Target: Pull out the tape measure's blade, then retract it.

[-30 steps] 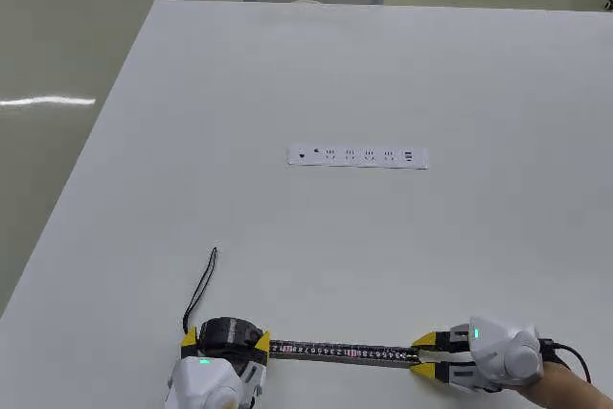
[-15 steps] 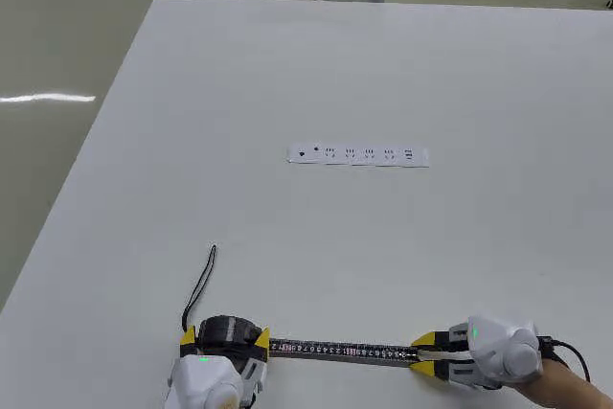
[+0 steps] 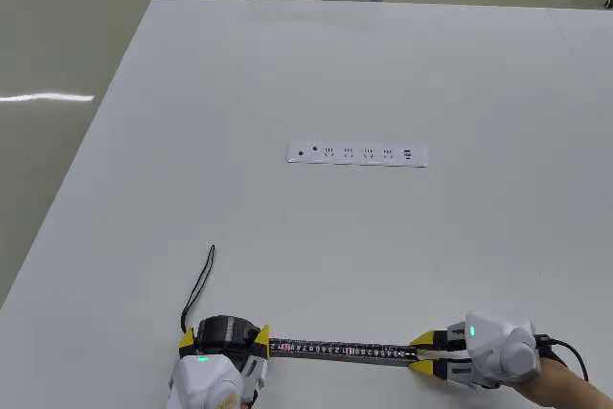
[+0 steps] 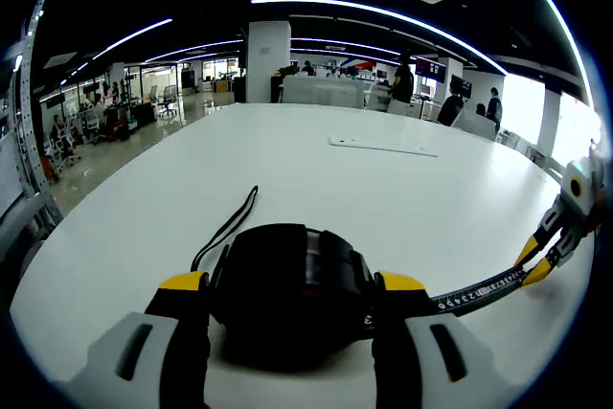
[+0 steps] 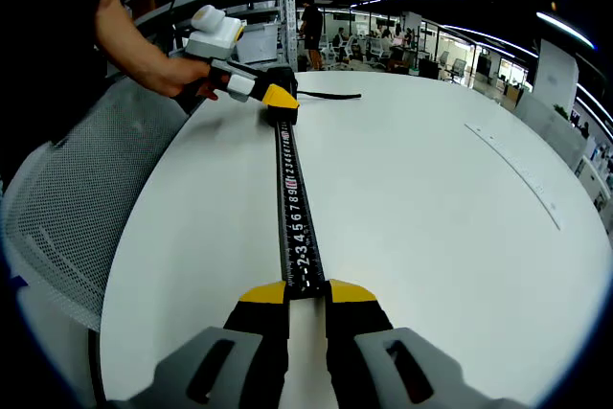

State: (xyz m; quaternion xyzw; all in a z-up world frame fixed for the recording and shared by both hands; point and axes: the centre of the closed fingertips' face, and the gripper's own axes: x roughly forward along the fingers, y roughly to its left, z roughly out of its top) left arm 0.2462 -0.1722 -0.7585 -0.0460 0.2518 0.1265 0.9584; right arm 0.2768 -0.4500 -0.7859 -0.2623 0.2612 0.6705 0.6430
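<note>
The black tape measure case [image 3: 228,332] [image 4: 292,284] rests on the white table near its front edge, with my left gripper [image 3: 225,340] [image 4: 292,283] shut on it. Its wrist strap [image 3: 199,284] [image 4: 225,227] trails away from the case. The dark blade [image 3: 340,350] [image 5: 294,217] [image 4: 479,290] lies pulled out flat along the table to the right. My right gripper [image 3: 418,352] [image 5: 306,290] is shut on the blade's end. In the right gripper view, the left gripper [image 5: 273,95] and case sit at the blade's far end.
A white power strip [image 3: 356,154] [image 4: 383,146] [image 5: 517,168] lies mid-table, well beyond the tape. The table's left edge [image 3: 77,179] drops to a glossy floor. A mesh chair back [image 5: 67,217] and a person's arm [image 5: 134,45] are at the left of the right gripper view.
Almost nothing has moved; the blade stays pulled out to about the same length and both grippers keep their grip. The head view has shifted slightly.
</note>
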